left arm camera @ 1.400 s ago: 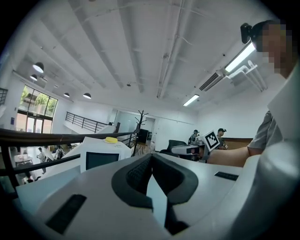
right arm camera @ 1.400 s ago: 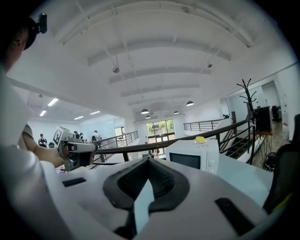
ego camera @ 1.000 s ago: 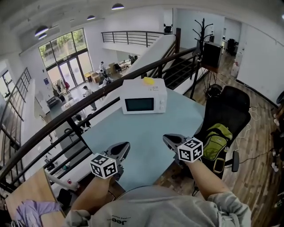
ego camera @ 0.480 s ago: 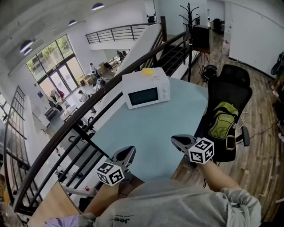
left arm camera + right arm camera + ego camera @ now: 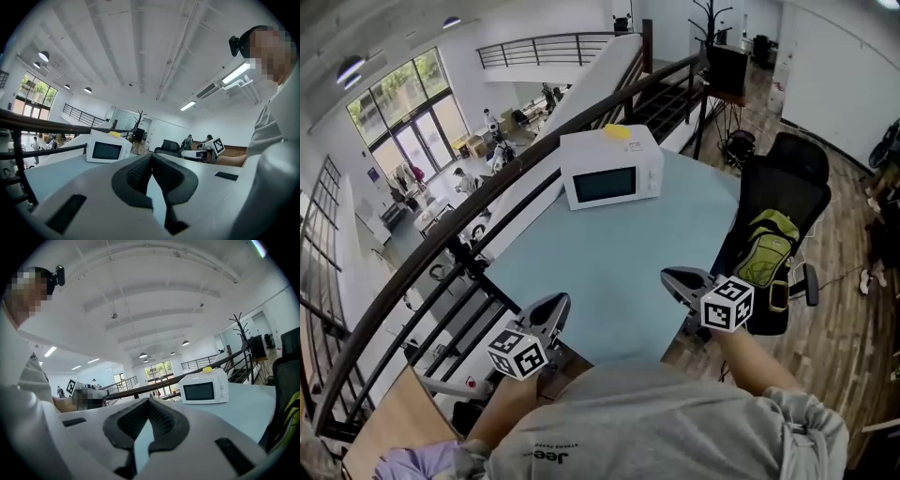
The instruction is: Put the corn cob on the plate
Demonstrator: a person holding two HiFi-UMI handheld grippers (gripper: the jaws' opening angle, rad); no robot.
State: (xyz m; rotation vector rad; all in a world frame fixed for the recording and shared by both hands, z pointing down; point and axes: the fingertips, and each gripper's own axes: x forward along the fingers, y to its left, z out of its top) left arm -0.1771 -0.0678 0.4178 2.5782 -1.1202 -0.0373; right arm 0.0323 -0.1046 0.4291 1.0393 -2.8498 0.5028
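While left gripper (image 5: 555, 302) and right gripper (image 5: 671, 278) hang closed, the corn cob (image 5: 616, 131) tops far-off microwave (image 5: 609, 180).

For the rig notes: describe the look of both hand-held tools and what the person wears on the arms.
The left tool and right tool are grey, rounded shells with dark ribbed pads. Each carries a white cube printed with black square markers. No cables show. The person wears a grey short-sleeved shirt.
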